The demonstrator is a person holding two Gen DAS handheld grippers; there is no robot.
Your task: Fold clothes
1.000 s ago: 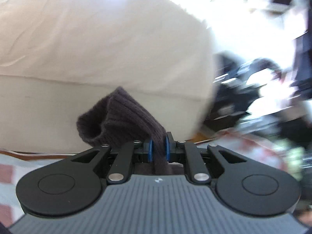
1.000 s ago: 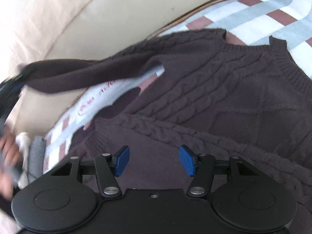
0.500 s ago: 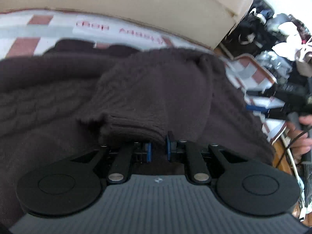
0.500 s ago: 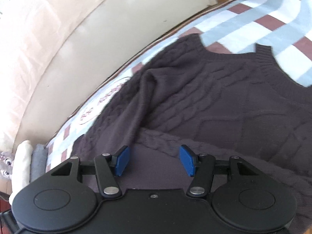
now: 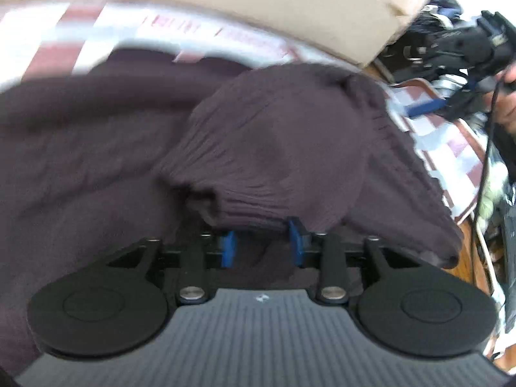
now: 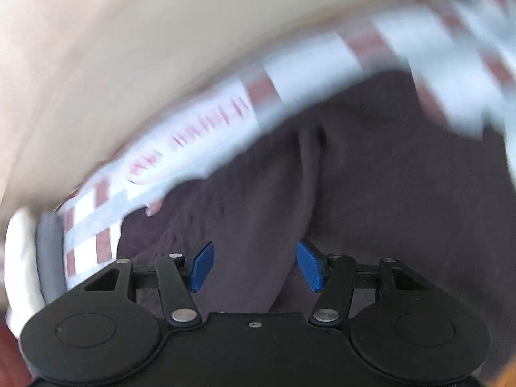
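Observation:
A dark brown cable-knit sweater point(image 5: 80, 161) lies spread on a red, grey and white checked cloth point(image 5: 48, 32). One sleeve point(image 5: 274, 148) is folded across the body, and its ribbed cuff lies just beyond my left gripper point(image 5: 262, 245). That gripper's jaws are opening; the blue pads stand apart and do not press the cuff. In the blurred right wrist view my right gripper point(image 6: 256, 266) hangs open over the sweater point(image 6: 371, 177), with only flat knit below its pads.
A beige cushion point(image 5: 258, 0) rises behind the cloth, also filling the upper left of the right wrist view point(image 6: 129, 48). At the far right a hand point(image 5: 508, 74) holds black gear over clutter beside wooden floor point(image 5: 471, 245). White and grey fabric point(image 6: 22, 258) sits at the left.
The left gripper carried the sleeve cuff down from in front of the cushion onto the sweater body, then its pads parted off the cuff. The right gripper swung across the sweater, still open.

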